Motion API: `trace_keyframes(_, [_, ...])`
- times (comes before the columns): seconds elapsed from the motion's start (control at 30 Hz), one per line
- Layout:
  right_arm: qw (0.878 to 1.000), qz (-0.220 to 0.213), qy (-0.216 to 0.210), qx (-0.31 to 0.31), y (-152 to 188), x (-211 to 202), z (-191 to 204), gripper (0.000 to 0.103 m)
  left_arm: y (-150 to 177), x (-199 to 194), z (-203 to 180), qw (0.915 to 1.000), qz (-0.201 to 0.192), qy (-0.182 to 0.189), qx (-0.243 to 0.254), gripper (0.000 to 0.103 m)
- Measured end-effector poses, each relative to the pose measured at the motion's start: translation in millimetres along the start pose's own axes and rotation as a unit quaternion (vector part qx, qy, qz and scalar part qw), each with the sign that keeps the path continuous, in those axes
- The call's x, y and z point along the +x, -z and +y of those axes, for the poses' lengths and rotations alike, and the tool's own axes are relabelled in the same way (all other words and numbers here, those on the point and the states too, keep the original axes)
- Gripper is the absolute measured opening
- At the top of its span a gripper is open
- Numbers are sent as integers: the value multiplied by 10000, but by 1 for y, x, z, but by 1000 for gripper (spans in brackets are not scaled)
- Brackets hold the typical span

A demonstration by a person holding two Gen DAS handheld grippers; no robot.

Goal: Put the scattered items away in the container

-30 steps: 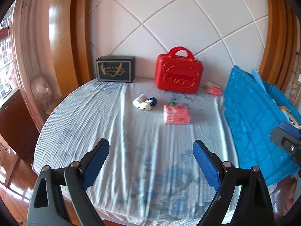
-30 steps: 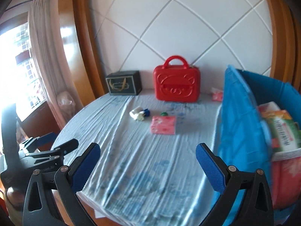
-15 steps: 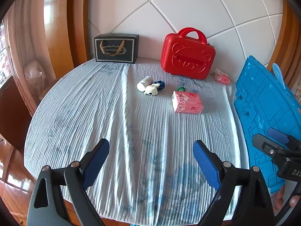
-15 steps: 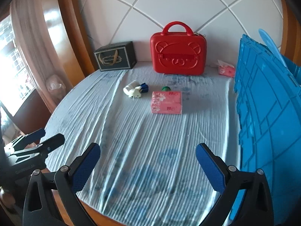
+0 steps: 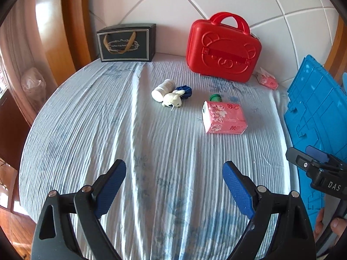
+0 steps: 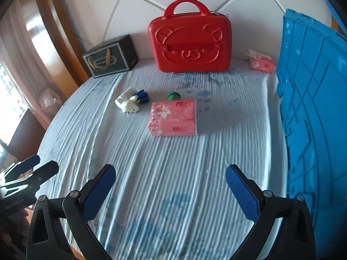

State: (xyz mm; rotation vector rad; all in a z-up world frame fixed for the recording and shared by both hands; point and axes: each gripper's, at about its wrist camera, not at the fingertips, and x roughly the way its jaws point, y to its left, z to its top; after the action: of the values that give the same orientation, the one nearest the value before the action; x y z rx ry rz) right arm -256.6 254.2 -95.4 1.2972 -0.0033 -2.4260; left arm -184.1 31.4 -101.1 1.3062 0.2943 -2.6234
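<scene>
**Both grippers close in on the scattered items, nothing held yet**

Compared with a second ago, both views sit lower and nearer the striped tablecloth [image 5: 164, 151], and the scattered items look larger. This suggests an approach for a first pick is under way.

The left gripper [image 5: 174, 184] and right gripper [image 6: 170, 189] both stand wide apart with only cloth between the blue pads; neither touches anything.

In the right wrist view, the pink tissue pack [image 6: 173, 118] lies at 12 o'clock from the jaws. The white plush toy [image 6: 129, 106], white bottle [image 6: 124, 95], a blue item [image 6: 143, 96] and a green cap [image 6: 174, 96] lie at 11 to 12 o'clock. The blue container [image 6: 314, 99] stands at 2 o'clock.
</scene>
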Motion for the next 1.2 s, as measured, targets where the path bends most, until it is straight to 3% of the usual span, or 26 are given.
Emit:
trace_keyframes(0.27, [9969, 174, 709, 308, -18, 51, -32, 103, -32, 78, -25, 9975, 355, 377, 482, 91])
trace_keyframes(0.43, [9933, 353, 999, 471, -35, 95, -59, 103, -40, 145, -49, 9921, 842, 559, 748, 88])
trace_keyframes(0.47, [9921, 380, 1087, 490, -38, 105, -64, 100, -40, 157, -53, 9910, 920, 580, 785, 82])
trace_keyframes(0.53, [9905, 470, 1163, 555, -44, 124, -73, 82, -42, 178, -58, 9889, 1070, 619, 830, 75])
trace_keyframes(0.57, [9903, 530, 1138, 595, -47, 134, -77, 72, -43, 189, -61, 9876, 1155, 643, 849, 70])
trace_keyframes(0.7, [9901, 676, 1100, 548, -56, 167, -84, 68, -47, 223, -65, 9843, 1383, 653, 882, 53])
trace_keyframes(0.87, [9933, 872, 751, 114, -58, 191, -64, 68, -60, 242, -49, 9882, 1337, 307, 677, 51])
trace_keyframes(1.07, [9909, 1078, -482, -653, -46, 200, 13, 68, -82, 233, -7, 9927, 1146, -270, 251, 51])
trace_keyframes(1.2, [9947, 780, -327, -580, -50, 182, 17, 68, -87, 215, 5, 9939, 1065, -276, 77, 51])
